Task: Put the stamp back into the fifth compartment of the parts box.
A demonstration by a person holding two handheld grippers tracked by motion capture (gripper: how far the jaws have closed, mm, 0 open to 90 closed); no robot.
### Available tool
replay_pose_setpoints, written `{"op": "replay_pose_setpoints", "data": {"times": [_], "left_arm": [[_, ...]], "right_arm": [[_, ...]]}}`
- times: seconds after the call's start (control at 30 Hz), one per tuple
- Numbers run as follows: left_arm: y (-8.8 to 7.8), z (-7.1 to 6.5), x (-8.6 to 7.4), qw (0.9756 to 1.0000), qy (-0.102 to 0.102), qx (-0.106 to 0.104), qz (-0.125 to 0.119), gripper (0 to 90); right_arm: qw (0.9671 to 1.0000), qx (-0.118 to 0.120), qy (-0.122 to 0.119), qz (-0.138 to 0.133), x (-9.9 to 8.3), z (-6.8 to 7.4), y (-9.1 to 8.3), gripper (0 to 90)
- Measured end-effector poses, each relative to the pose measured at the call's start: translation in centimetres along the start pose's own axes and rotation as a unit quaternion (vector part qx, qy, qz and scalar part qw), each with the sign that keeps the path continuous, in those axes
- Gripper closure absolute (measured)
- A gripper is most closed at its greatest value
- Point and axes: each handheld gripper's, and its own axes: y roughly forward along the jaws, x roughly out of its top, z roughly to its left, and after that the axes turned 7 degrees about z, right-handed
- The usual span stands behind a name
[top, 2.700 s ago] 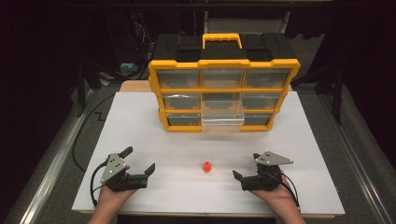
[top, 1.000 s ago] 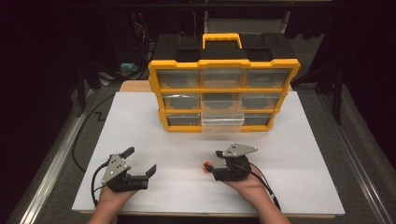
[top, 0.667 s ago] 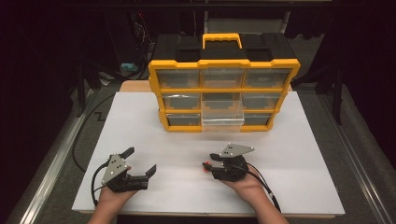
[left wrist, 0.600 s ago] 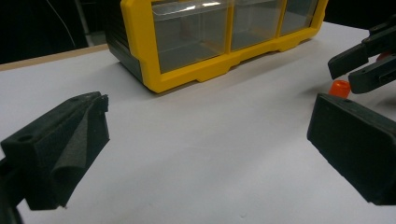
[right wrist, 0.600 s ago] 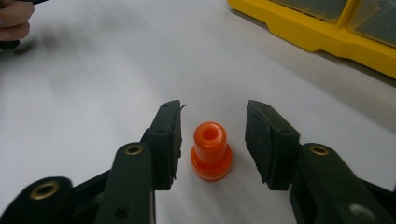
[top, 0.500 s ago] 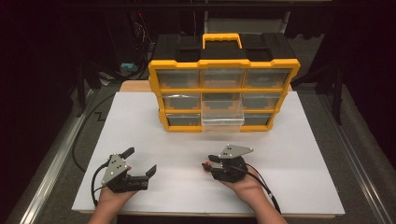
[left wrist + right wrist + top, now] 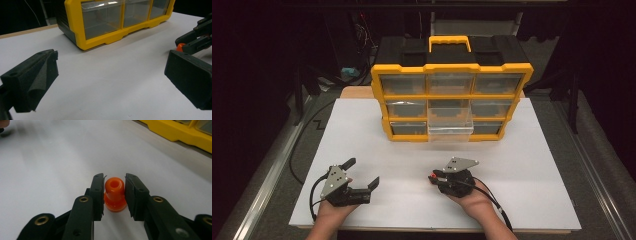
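Orange against the white table sheet (image 7: 522,150), a small plastic bushing (image 7: 431,178) sits at the tips of the right gripper (image 7: 435,178) in the high view, well in front of the yellow drawer organiser (image 7: 452,95); the left gripper (image 7: 362,172) rests apart, jaws spread on nothing. Left gripper view: its jaws stand wide, the bushing (image 7: 180,46) far off. Right gripper view: the jaws have just been closing and now clamp the upright bushing (image 7: 114,194) between their pads.

Our two black claws

We see the left claw (image 7: 362,176) and right claw (image 7: 433,178): grey three-cornered plates, brass rivets, black trailing cables.
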Motion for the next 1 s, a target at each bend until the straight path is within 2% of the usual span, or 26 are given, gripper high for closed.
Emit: {"op": "replay_pose_setpoints", "data": {"times": [0.63,1.0], "left_arm": [[0.0,0.0,0.0,1.0,-0.001,0.0,0.0,0.3],[0.0,0.0,0.0,1.0,-0.003,-0.006,-0.001,0.3]], "right_arm": [[0.9997,-0.017,-0.01,0.01,0.1,0.1,0.1,73.6],[0.9999,-0.015,-0.007,0.003,-0.5,-0.2,-1.0,73.7]]}}
